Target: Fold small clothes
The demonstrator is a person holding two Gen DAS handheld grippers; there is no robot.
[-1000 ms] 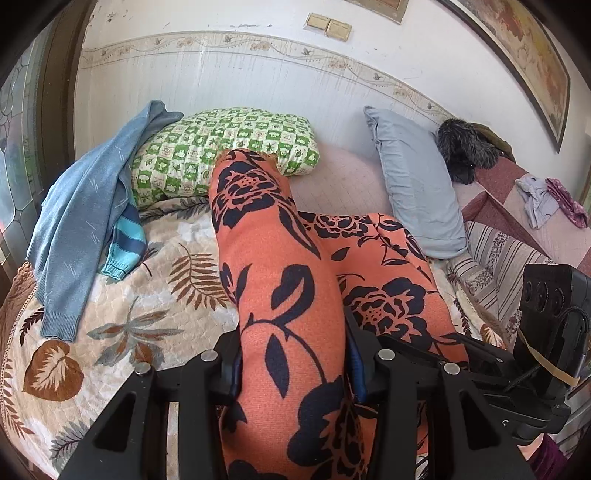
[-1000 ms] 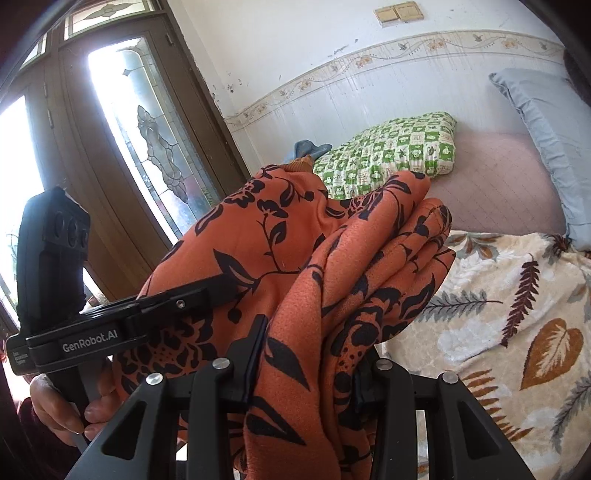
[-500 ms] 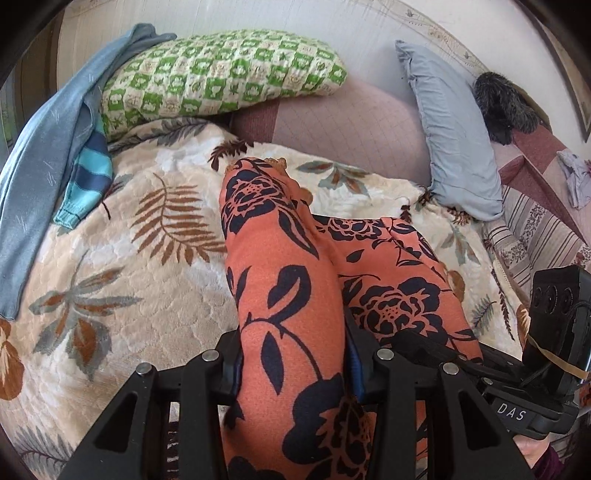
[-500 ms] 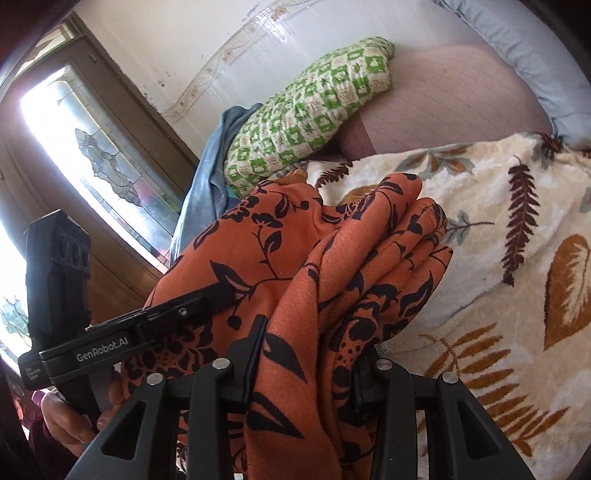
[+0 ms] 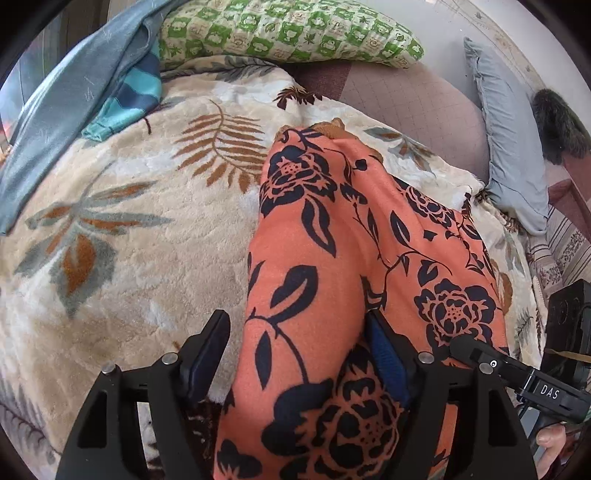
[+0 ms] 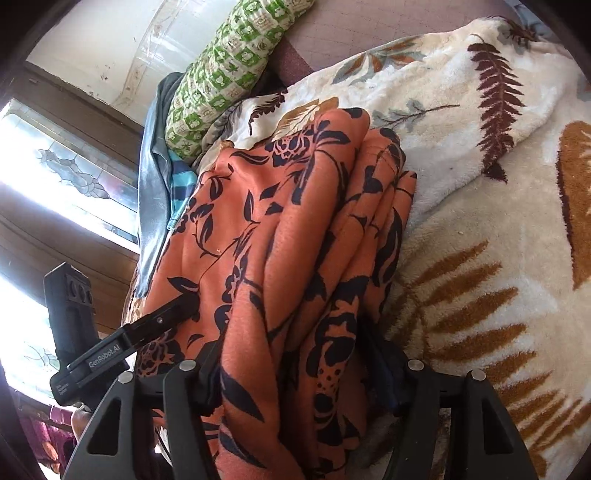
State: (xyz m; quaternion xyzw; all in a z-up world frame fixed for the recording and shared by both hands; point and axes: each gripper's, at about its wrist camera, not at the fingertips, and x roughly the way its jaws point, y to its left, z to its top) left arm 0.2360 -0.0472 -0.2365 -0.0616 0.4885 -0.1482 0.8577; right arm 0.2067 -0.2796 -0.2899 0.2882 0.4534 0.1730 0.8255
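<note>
A folded orange garment [image 5: 332, 221] with a dark floral print lies along the cream leaf-print blanket [image 5: 129, 258]. My left gripper [image 5: 297, 321] straddles its near end. The jaws are opening: a gap shows at the left pad, while the cloth still rests against the right pad. In the right wrist view the same garment [image 6: 295, 221] shows as a stack of several layers. My right gripper [image 6: 291, 343] straddles that end, its jaws also opening and the pads no longer squeezing the cloth. Each view shows the other gripper beside the garment: the right one [image 5: 517, 373] and the left one [image 6: 122, 339].
A green checked pillow [image 5: 288, 29] and a blue sweater [image 5: 74, 92] lie at the far edge of the bed, by the wall. A grey-blue pillow [image 5: 509, 147] and a dark furry thing [image 5: 557, 125] sit at the right. A glazed door [image 6: 55, 177] stands left of the bed.
Both grippers came down with the garment until it lay on the blanket. Their jaws, shut on the cloth before, have spread apart.
</note>
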